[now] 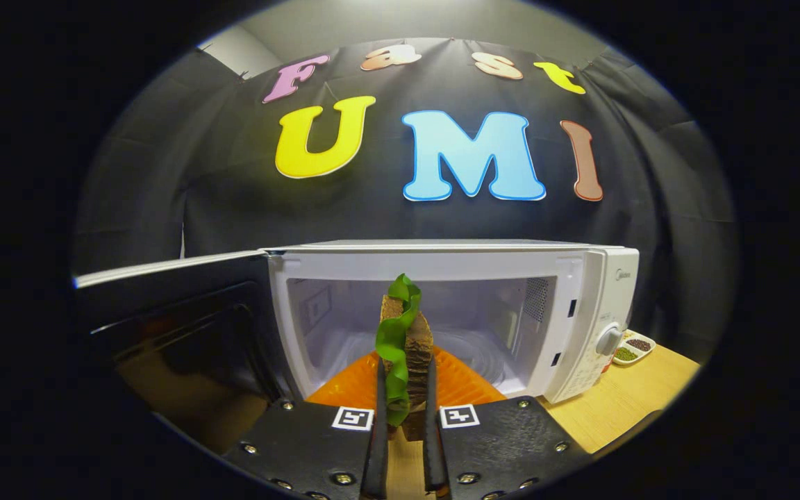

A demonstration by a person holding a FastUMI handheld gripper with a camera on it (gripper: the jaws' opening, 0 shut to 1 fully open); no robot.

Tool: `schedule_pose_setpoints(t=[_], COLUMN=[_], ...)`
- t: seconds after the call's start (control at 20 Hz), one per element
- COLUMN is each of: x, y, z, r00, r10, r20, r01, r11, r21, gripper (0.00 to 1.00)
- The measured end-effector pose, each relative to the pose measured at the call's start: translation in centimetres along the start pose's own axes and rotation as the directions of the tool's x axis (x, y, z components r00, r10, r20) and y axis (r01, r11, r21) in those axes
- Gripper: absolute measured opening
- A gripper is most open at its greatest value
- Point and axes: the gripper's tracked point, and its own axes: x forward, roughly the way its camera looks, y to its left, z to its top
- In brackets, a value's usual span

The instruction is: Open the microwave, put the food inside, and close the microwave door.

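White casing marks the microwave [442, 312], which stands on a wooden table [622, 399] with its door [178, 319] swung wide open to the left of the cavity. Just in front of the opening, the gripper [405, 410] is clenched on the food [407, 347], a brown layered piece with a green leaf strip, both fingers pressing its sides. An orange ridged plate [351, 382] lies under it at the microwave's threshold. Right of the microwave sits a small dish of seeds [632, 347].

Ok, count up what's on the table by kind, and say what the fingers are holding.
White microwave with open door: 1
Orange ridged plate: 1
Small white dish of spices: 1
Brown sandwich with green lettuce, gripper fingers shut on it: 1
Total: 4
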Motion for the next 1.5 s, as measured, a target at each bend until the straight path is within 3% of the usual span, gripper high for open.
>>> schedule_pose_setpoints(t=[0.5, 0.6, 0.75, 0.95, 1.25, 1.5], x=[7.9, 8.2, 8.4, 8.8, 7.8, 5.9], y=[0.1, -0.4, -3.2, -4.8, -7.0, -5.2], z=[0.3, 0.2, -0.2, -0.4, -0.9, -0.4], r00=[0.999, 0.999, 0.995, 0.994, 0.985, 0.993], r10=[-0.029, -0.034, -0.100, -0.102, -0.170, -0.113], r20=[0.033, 0.033, 0.019, -0.028, -0.035, -0.026], r01=[0.029, 0.035, 0.101, 0.102, 0.166, 0.109], r11=[1.000, 0.999, 0.994, 0.995, 0.981, 0.987], r21=[-0.003, -0.023, -0.045, -0.003, -0.098, -0.117], gripper=[0.20, 0.26, 0.51, 0.57, 0.74, 0.75])
